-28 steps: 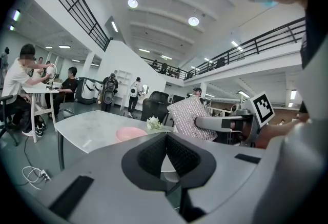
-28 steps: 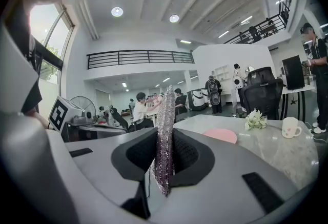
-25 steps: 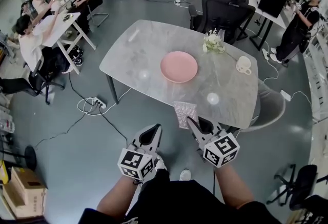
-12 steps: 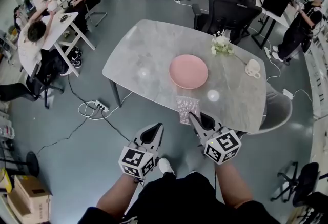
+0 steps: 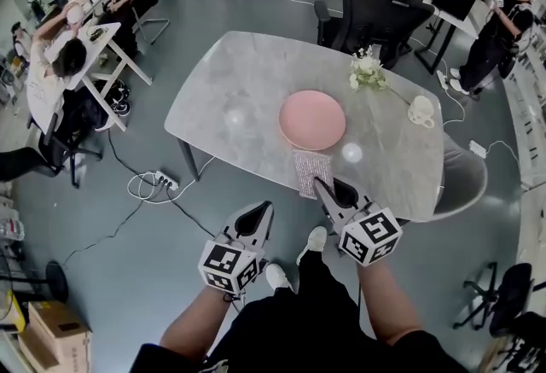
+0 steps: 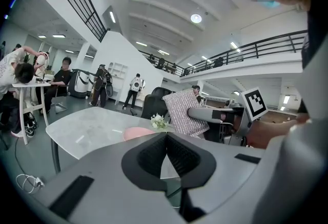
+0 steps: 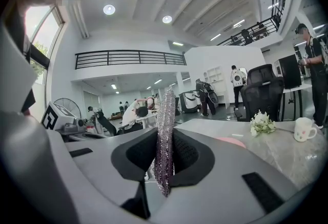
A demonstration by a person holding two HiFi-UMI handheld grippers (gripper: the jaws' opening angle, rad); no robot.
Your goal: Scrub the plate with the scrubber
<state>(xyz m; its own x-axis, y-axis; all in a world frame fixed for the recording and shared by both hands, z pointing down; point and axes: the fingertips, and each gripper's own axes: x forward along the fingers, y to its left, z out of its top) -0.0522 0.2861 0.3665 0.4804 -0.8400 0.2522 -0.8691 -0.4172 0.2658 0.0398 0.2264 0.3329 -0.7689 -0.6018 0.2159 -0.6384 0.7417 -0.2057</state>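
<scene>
Gripping the sparkly scrubber [image 5: 310,172] by one end, the right gripper [image 5: 319,185] is holding it at the near edge of the table [image 5: 222,81] — the left gripper [image 5: 264,209] is hanging clenched and empty. The pink plate [image 5: 312,119] is lying just beyond, untouched. It is probably going to slide and need steadying at the rim, while the pad is looking light and floppy.

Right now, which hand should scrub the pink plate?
Right. The right gripper holds the scrubber, nearest the pink plate; the left gripper is shut, empty and farther back.
</scene>
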